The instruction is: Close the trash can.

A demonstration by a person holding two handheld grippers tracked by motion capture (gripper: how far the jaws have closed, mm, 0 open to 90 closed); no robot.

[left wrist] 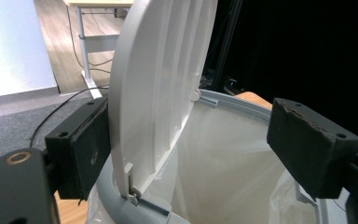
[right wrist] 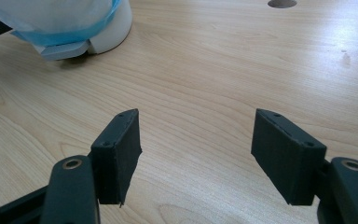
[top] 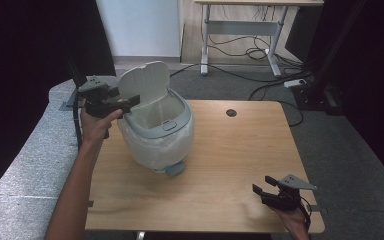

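Observation:
A white and grey pedal bin [top: 157, 132] stands on the left half of the wooden table [top: 240, 160], lined with a thin white bag [left wrist: 228, 163]. Its lid [top: 142, 82] is raised upright at the back. My left gripper [top: 130, 102] is open at the bin's back-left rim. In the left gripper view the lid [left wrist: 158, 84] stands between the wide-apart jaws, close to the left pad [left wrist: 91, 149], and the grey rim [left wrist: 233, 103] curves behind it. My right gripper [top: 262, 184] hangs open over the table's front right corner, holding nothing. Beyond the right gripper [right wrist: 196, 149], the bin's foot pedal [right wrist: 63, 50] faces me.
A round cable hole [top: 231, 113] lies in the table's far side. Behind the table, a second desk [top: 240, 30] stands on the floor with cables [top: 260, 52] and a power strip [top: 295, 82] around its legs. Black curtains hang at both sides.

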